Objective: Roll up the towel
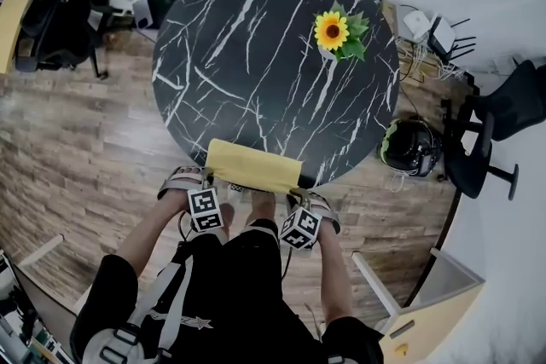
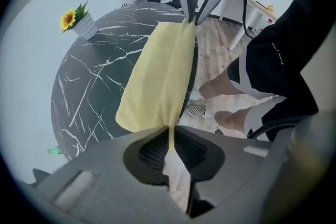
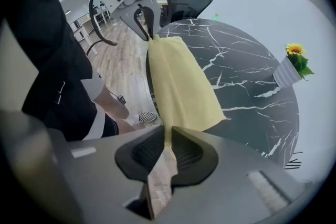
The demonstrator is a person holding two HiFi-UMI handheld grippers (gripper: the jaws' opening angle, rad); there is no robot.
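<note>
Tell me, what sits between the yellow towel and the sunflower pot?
Nothing: only bare black tabletop separates towel and sunflower pot, per the head view.

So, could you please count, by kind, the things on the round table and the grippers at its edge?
yellow towel: 1
potted sunflower: 1
grippers: 2, left gripper and right gripper, each shut on a towel corner
total: 4

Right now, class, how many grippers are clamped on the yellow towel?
2. The left gripper pinches the yellow towel's near left corner, and the right gripper its near right corner, at the round black table's near edge. None is hidden.
</note>
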